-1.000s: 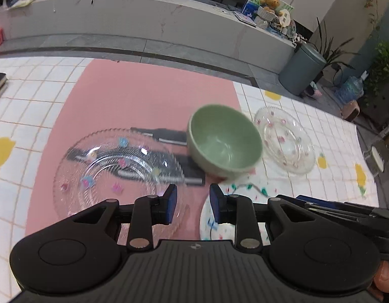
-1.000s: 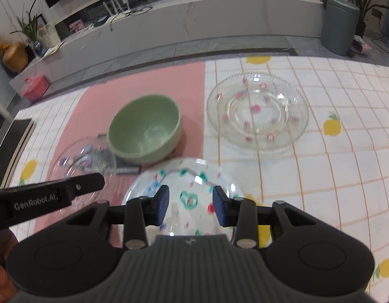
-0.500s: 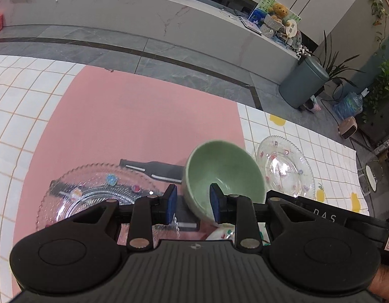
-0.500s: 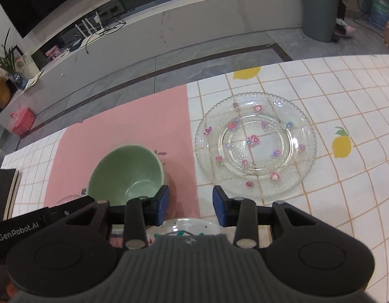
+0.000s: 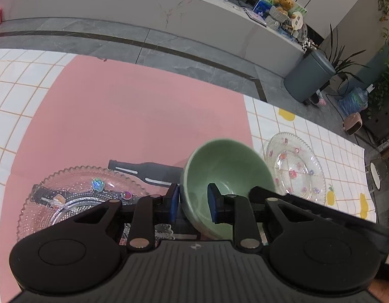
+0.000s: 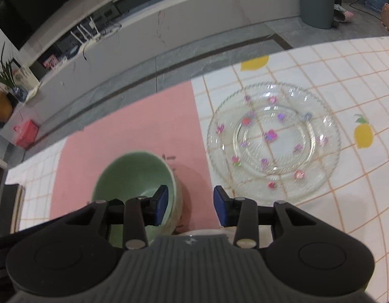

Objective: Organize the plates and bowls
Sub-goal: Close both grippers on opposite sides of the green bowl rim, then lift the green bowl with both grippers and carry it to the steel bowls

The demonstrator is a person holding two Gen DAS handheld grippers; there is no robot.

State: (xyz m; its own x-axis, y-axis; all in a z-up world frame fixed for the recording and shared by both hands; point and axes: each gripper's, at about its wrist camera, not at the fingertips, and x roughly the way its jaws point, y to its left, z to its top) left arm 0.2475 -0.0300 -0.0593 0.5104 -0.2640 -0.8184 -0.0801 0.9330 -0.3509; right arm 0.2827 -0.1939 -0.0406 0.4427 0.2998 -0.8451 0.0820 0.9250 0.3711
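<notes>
A green bowl (image 5: pixel 227 174) stands on the pink mat; it also shows in the right wrist view (image 6: pixel 133 176). My left gripper (image 5: pixel 193 202) is open with its fingers on either side of the bowl's near-left rim. My right gripper (image 6: pixel 190 202) is open, its left finger over the bowl's right rim, the right finger clear. A clear glass plate (image 5: pixel 75 197) lies on the mat left of the bowl. A second clear flowered plate (image 6: pixel 274 139) lies on the checked cloth to the right, also in the left wrist view (image 5: pixel 295 171). A white patterned plate (image 6: pixel 202 233) is mostly hidden under my right gripper.
A black bottle-shaped print (image 5: pixel 146 171) is on the mat behind the glass plate. The pink mat (image 5: pixel 133 116) stretches toward the table's far edge. The right gripper's body (image 5: pixel 320 217) lies close on the right. A grey bin (image 5: pixel 308 78) stands on the floor beyond.
Both grippers moved forward toward the green bowl. The left gripper's fingers now straddle its rim, and the white patterned plate has slid under the right gripper's body.
</notes>
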